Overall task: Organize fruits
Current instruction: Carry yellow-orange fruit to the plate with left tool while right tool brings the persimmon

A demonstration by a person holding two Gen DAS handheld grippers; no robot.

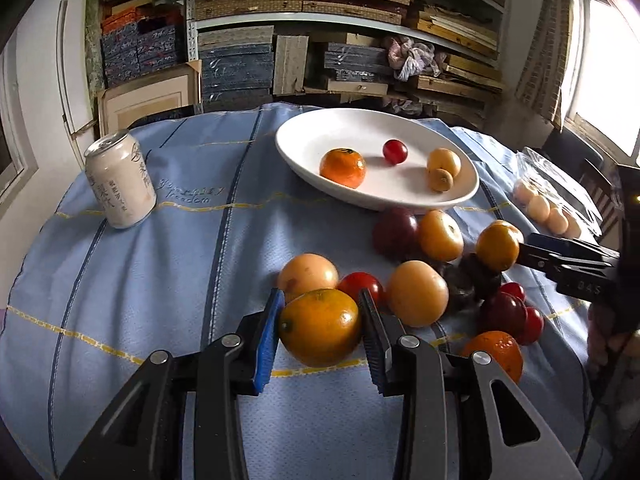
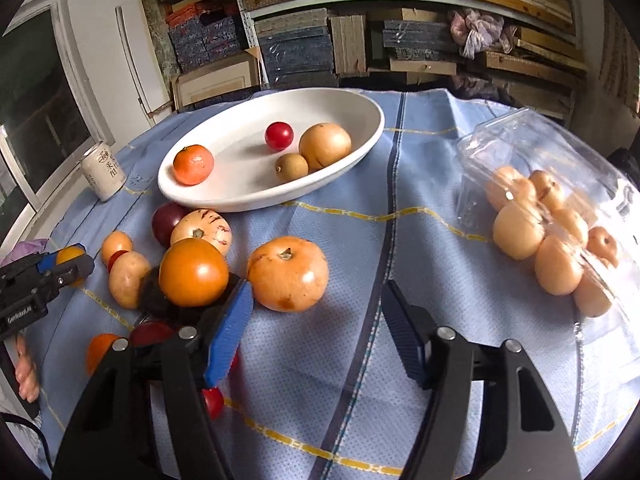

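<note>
My left gripper point(image 1: 321, 300) is shut on a yellow-orange citrus point(image 1: 320, 326), its blue pads against both sides, just above the blue cloth. It also shows in the right wrist view point(image 2: 70, 260). My right gripper point(image 2: 316, 300) is open and empty above the cloth, next to a pale orange fruit point(image 2: 288, 274). The white oval plate point(image 1: 452, 196) holds a mandarin point(image 1: 343, 168), a red cherry tomato point(image 1: 395, 151) and two tan fruits point(image 1: 443, 162). Several loose fruits lie in a pile point(image 1: 418, 292) in front of the plate.
A white drink can point(image 1: 120, 184) stands on the cloth at the left. A clear plastic box of pale fruits point(image 2: 556, 232) lies at the right. Shelves of stacked boxes point(image 1: 320, 20) fill the wall behind the table.
</note>
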